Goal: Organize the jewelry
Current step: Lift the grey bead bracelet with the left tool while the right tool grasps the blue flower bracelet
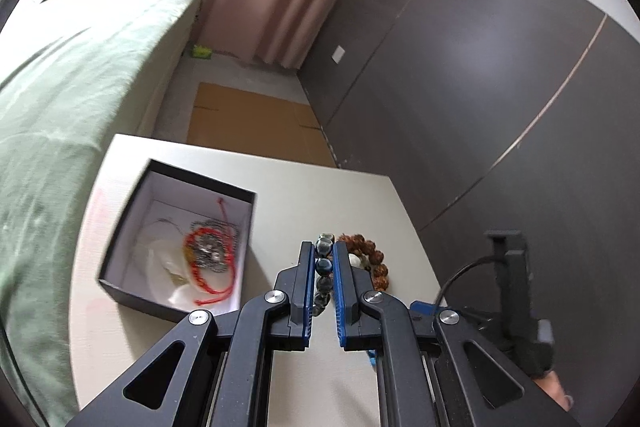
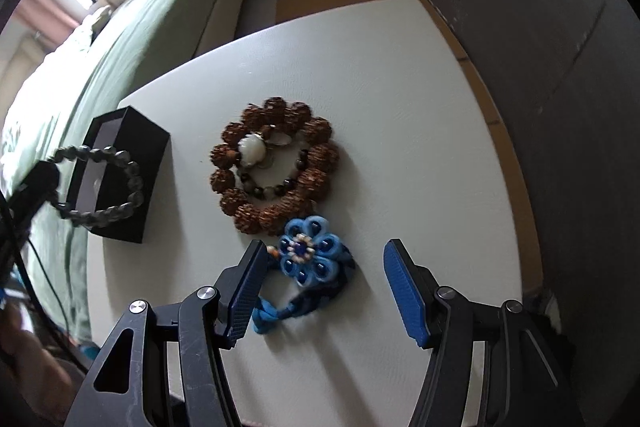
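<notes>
My left gripper [image 1: 323,251] is shut on a dark grey bead bracelet [image 1: 324,269] and holds it above the white table, right of the black jewelry box [image 1: 120,291]. The same bracelet [image 2: 100,183] hangs in front of the box [image 2: 148,163] in the right wrist view. The box holds a red cord bracelet [image 1: 200,267], a silver chain and a white piece. My right gripper [image 2: 324,259] is open around a blue woven flower bracelet [image 2: 308,259] lying on the table. A brown seed bracelet [image 2: 276,159] lies beyond it, with a smaller bead bracelet and a white pendant inside its ring.
The white table [image 2: 400,107] ends close on the right beside a dark wardrobe [image 1: 480,87]. A green bed [image 1: 60,87] runs along the left. Cardboard [image 1: 248,119] lies on the floor beyond the table.
</notes>
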Demonstrator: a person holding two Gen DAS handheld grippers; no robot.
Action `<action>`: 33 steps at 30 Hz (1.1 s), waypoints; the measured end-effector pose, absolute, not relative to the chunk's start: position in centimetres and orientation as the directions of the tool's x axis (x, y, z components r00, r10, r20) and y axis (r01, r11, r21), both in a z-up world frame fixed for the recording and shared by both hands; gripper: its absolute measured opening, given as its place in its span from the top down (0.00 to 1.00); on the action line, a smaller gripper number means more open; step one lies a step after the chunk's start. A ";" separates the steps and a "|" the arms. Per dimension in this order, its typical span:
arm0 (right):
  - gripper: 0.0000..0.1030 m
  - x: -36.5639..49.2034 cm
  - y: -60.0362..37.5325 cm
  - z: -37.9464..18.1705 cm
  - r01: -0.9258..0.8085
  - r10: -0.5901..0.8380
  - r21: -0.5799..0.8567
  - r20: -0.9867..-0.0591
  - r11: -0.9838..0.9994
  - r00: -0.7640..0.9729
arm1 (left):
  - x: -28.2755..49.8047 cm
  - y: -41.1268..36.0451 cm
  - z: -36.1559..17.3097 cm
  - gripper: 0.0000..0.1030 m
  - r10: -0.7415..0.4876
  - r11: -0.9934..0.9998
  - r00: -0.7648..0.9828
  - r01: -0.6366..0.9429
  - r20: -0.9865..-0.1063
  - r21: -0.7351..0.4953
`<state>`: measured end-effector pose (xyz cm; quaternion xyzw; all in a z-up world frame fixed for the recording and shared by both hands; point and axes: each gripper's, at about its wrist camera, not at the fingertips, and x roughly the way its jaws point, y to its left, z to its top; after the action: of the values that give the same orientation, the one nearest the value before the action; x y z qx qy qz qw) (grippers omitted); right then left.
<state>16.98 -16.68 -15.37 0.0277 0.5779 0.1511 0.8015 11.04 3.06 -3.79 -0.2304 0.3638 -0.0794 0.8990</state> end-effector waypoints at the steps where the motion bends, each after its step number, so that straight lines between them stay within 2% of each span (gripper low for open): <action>1: 0.40 16.9 -16.4 -15.4 -0.222 0.265 0.204 -0.919 0.953 0.292 | 10.7 3.6 -3.6 0.91 -0.307 0.878 0.727 -0.033 -0.614 -0.477; 3: 0.43 16.8 -15.8 -15.8 -0.244 0.245 0.176 -0.926 0.954 0.288 | 10.1 4.6 -3.2 0.91 -0.299 0.871 0.737 -0.049 -0.606 -0.489; 4: 0.48 16.6 -15.5 -16.0 -0.254 0.235 0.164 -0.930 0.953 0.284 | 9.8 5.1 -3.1 0.91 -0.294 0.867 0.743 -0.058 -0.602 -0.495; 5: 0.62 16.4 -15.2 -16.2 -0.265 0.218 0.143 -0.934 0.954 0.283 | 9.4 5.7 -2.9 0.91 -0.289 0.864 0.748 -0.066 -0.597 -0.500; 6: 0.70 16.1 -15.0 -16.2 -0.273 0.198 0.117 -0.935 0.955 0.294 | 9.2 6.0 -2.8 0.91 -0.284 0.862 0.753 -0.071 -0.594 -0.502; 8: 0.76 15.8 -15.2 -15.7 -0.278 0.220 0.137 -0.929 0.951 0.298 | 8.8 6.7 -2.6 0.91 -0.274 0.858 0.762 -0.082 -0.587 -0.507; 18: 0.80 13.1 -14.5 -10.6 -0.339 0.363 0.233 -0.842 0.912 0.399 | 6.9 11.0 -1.4 0.91 -0.236 0.833 0.803 -0.123 -0.548 -0.540; 33: 0.80 13.4 -6.1 -6.8 -0.481 0.585 0.383 -0.709 0.788 0.394 | 6.4 15.9 -1.0 0.91 -0.212 0.776 0.842 -0.163 -0.496 -0.609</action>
<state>13.37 -6.14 -6.82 0.0579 0.4478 0.3201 0.8329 6.36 15.89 -1.03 -0.3343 0.2810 -0.0136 0.8995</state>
